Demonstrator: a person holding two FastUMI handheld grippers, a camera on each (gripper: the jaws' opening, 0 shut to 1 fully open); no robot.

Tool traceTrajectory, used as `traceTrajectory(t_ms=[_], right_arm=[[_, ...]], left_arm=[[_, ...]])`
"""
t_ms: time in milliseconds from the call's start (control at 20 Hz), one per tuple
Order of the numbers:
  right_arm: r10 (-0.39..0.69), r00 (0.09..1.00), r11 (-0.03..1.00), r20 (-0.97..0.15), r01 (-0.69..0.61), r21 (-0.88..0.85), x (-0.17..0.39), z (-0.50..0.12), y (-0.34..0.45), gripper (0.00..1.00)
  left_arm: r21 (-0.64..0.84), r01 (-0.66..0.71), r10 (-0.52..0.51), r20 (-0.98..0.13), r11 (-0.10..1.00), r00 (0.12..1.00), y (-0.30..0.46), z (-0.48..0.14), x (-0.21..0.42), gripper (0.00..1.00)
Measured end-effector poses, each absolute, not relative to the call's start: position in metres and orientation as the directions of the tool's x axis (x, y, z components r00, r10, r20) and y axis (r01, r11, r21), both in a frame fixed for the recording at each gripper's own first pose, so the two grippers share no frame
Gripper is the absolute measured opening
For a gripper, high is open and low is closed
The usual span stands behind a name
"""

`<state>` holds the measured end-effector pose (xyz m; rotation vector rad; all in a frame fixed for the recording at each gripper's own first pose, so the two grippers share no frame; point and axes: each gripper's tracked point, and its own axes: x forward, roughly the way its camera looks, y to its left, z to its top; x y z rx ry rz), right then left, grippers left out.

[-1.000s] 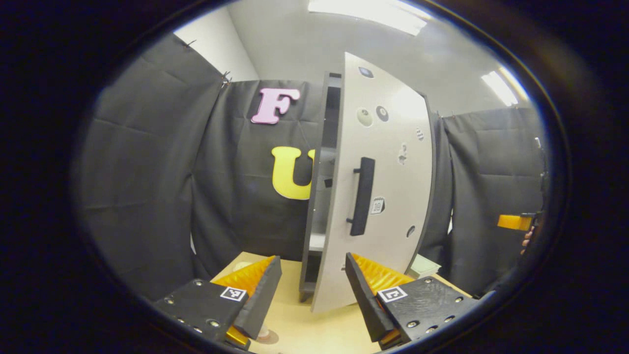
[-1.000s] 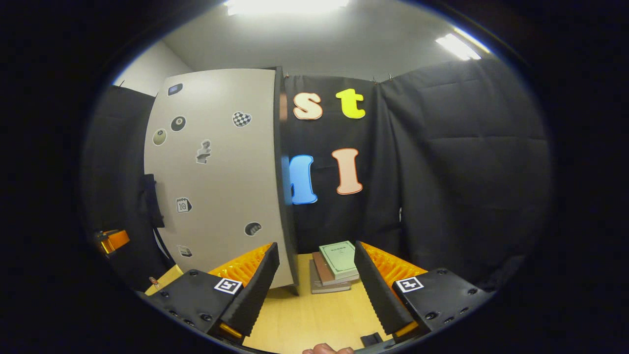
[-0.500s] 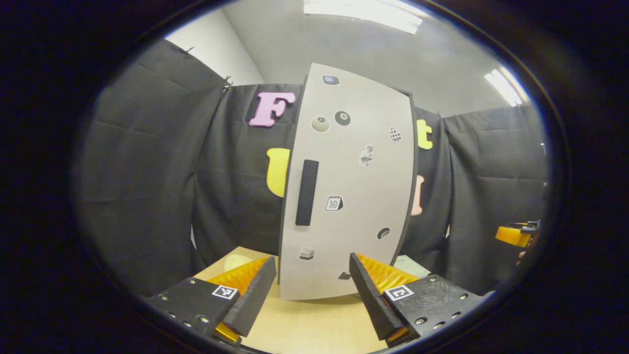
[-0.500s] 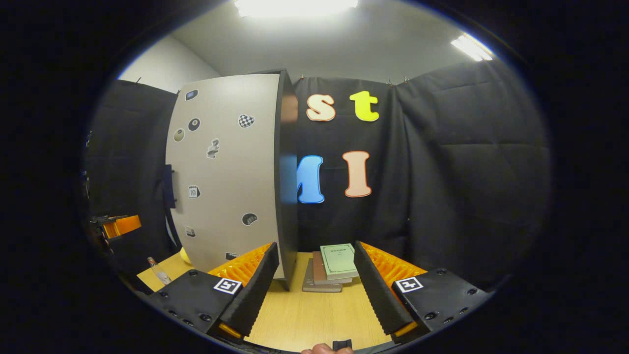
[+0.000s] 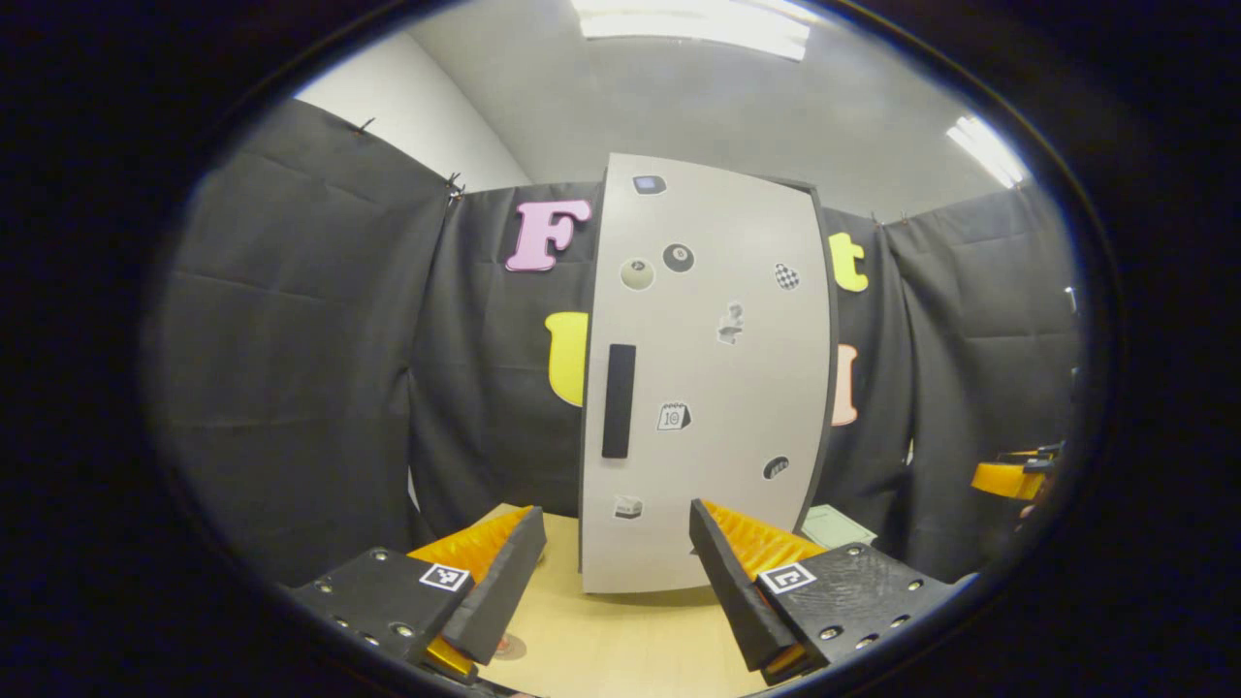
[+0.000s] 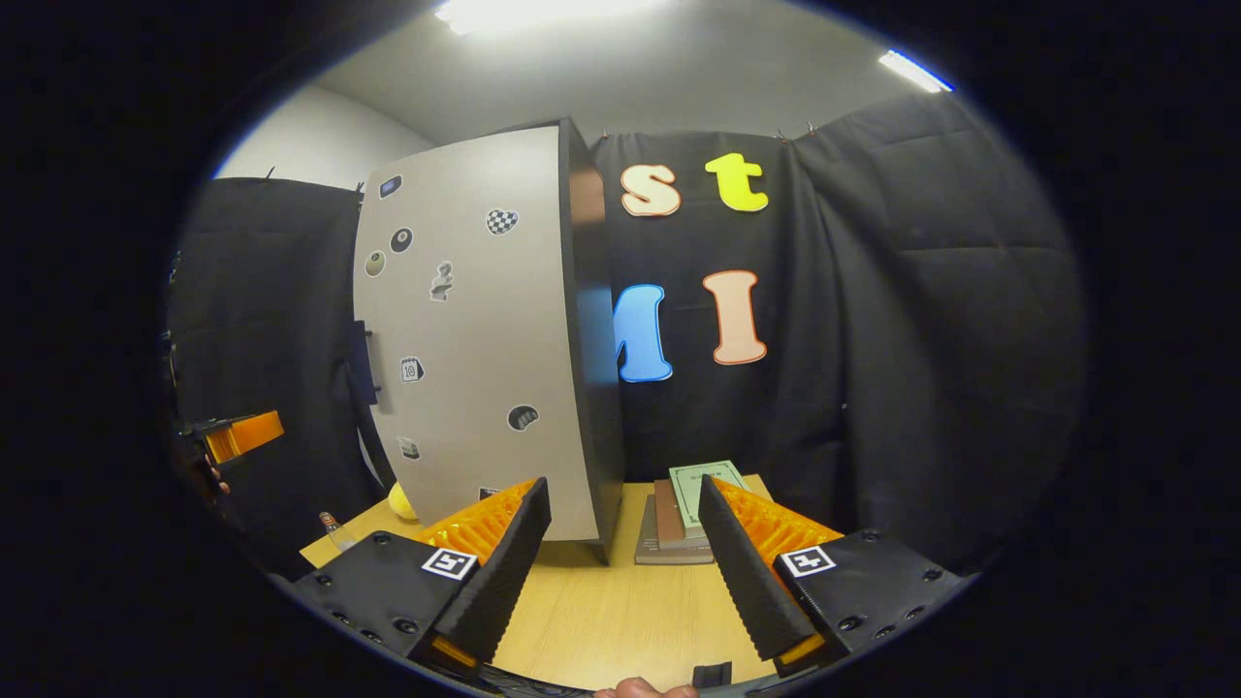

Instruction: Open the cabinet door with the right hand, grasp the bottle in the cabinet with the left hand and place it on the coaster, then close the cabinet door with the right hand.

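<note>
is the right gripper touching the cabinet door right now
Apart. In the right gripper view, bare table separates the open right gripper from the cabinet door.

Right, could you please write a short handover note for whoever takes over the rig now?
Left gripper: open, empty, facing the cabinet door.
Right gripper: open, empty, off the door.
Door looks shut; its handle is free.
Bottle is out on the table by the cabinet; I cannot tell whether it sits on the coaster.
Left: check that placement; otherwise the job looks done.
</note>
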<state>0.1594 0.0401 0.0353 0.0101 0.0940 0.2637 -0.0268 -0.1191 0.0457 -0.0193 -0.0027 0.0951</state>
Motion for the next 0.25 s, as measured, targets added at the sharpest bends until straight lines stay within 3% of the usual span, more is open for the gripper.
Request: traceTrajectory(t_ms=[200, 250], right_arm=[[0.219, 0.971, 0.976, -0.097, -0.218, 0.019, 0.173, 0.032, 0.04, 0.98], [0.225, 0.968, 0.974, -0.109, -0.222, 0.039, 0.176, 0.029, 0.044, 0.92]], left_arm=[[-0.054, -0.108, 0.108, -0.005, 0.993, 0.994, -0.099, 0.042, -0.016, 0.88], [-0.048, -0.116, 0.116, -0.005, 0.992, 0.993, -0.094, 0.042, -0.012, 0.88]])
